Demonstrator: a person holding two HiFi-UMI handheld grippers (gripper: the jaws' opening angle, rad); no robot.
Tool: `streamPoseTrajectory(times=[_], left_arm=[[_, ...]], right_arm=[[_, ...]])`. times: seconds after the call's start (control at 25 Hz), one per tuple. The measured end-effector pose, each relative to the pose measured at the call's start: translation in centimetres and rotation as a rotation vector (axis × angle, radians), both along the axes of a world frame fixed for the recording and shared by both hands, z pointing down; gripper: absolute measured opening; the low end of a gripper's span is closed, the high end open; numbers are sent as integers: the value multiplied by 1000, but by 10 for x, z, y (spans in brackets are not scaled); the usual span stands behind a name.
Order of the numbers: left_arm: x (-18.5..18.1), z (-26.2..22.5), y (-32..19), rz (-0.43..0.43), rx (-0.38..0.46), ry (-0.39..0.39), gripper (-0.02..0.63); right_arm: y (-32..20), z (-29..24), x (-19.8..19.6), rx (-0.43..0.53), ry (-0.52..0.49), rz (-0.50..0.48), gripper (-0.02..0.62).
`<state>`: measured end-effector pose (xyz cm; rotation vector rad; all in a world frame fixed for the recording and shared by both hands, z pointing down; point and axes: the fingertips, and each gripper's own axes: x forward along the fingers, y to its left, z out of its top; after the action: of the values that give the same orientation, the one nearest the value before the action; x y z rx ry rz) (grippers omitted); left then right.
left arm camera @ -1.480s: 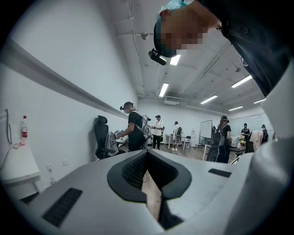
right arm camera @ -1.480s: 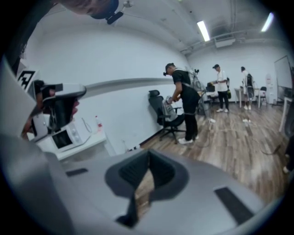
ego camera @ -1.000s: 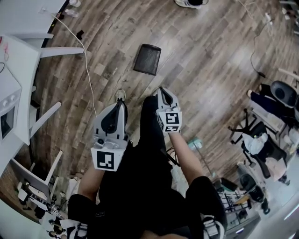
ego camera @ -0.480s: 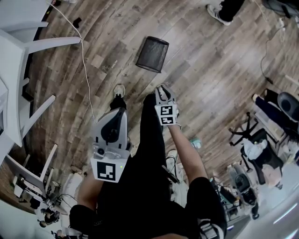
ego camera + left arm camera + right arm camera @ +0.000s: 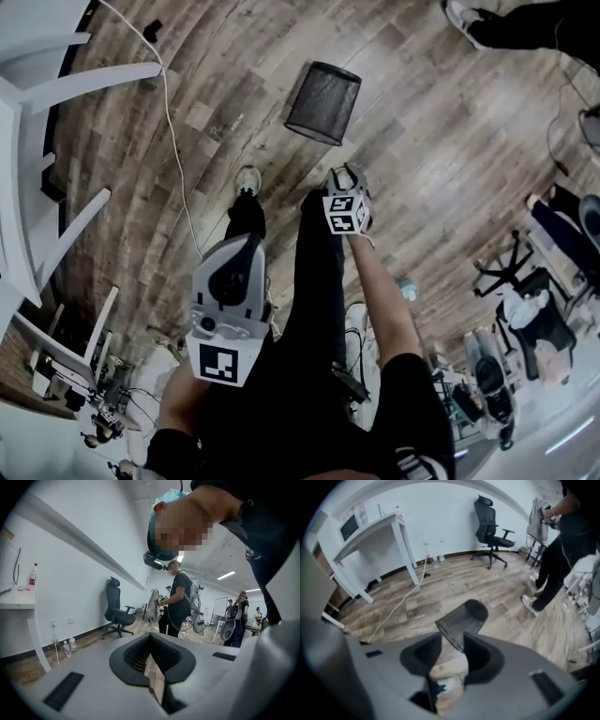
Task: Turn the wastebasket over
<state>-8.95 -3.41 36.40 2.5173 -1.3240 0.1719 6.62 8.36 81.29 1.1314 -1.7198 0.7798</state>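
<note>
Looking down the right claw (image 5: pixel 346 173), we have its two fingers standing apart. They have just been opening, and nothing is pressed between them. The wastebasket (image 5: pixel 464 619) shows through the gap, but it sits beyond the fingertips, untouched. It is a black wire-mesh bin, round and tapered, and the weave is fine enough to read as dark grey. From the head view it sits on the wooden floor (image 5: pixel 441 141) ahead of the person's feet and well apart from both claws. Its narrower, darker end is turned away from the person and its wider end faces them. Whether it stands mouth-down or lies tipped on its side, the views do not settle.

Over to the left claw (image 5: pixel 250 241). Its fingers are pressed together with nothing in them, and it points out across the room, not at the bin. A white cable (image 5: pixel 173 122) trails over the floor to the left of the basket. Beyond it are the white legs of a tabletop (image 5: pixel 56 84).
</note>
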Motion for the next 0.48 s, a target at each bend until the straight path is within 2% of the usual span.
streamPoseTrajectory(times=[0.24, 0.48], left_arm=[[-6, 42, 2, 1, -25, -6, 34], [-9, 76, 3, 12, -43, -27, 34]], right_arm=[[4, 83, 8, -61, 93, -35, 175], [-3, 137, 11, -88, 146, -57, 176]])
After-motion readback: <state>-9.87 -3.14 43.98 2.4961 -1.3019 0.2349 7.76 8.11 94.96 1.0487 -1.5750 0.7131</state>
